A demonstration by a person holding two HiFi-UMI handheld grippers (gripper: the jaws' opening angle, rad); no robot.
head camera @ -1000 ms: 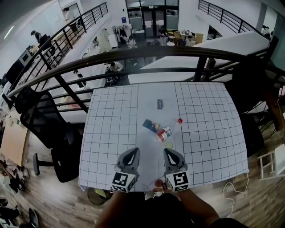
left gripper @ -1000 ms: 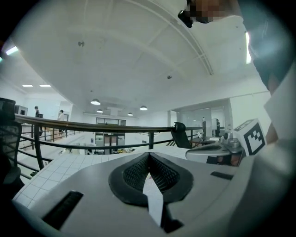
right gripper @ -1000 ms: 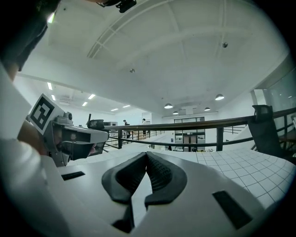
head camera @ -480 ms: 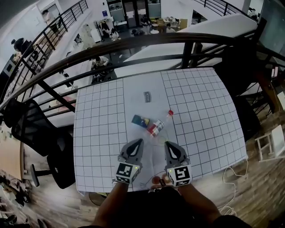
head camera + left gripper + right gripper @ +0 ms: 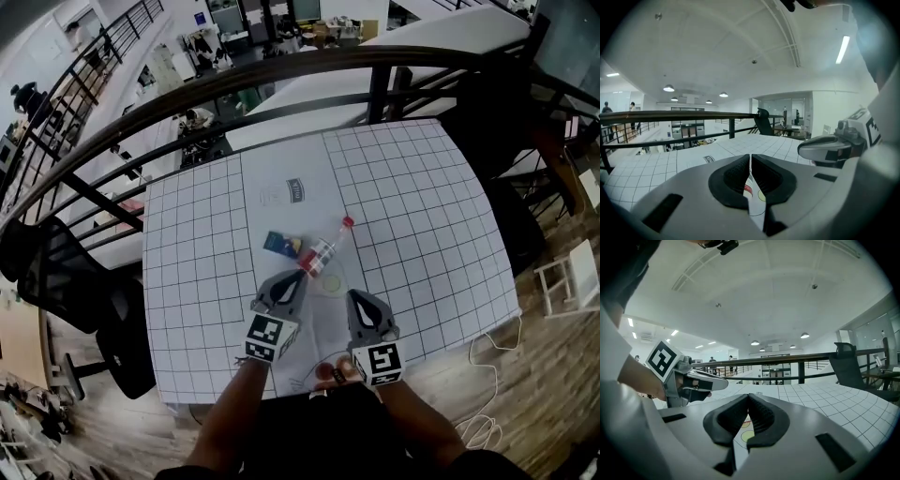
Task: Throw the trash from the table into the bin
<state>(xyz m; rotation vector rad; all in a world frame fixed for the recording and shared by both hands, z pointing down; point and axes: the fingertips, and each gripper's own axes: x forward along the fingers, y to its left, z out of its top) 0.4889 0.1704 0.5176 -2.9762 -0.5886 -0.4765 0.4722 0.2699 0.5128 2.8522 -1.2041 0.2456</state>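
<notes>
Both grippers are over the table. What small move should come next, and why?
Probably open the left gripper: its jaws are shut with nothing between them, and its tip is close to the lying bottle, the nearest piece of trash.

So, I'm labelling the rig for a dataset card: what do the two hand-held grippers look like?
The left hand-held gripper and right hand-held gripper have pale grey tapering shells with black ribbed pads. Each carries a cube with black-and-white square markers at its rear.
</notes>
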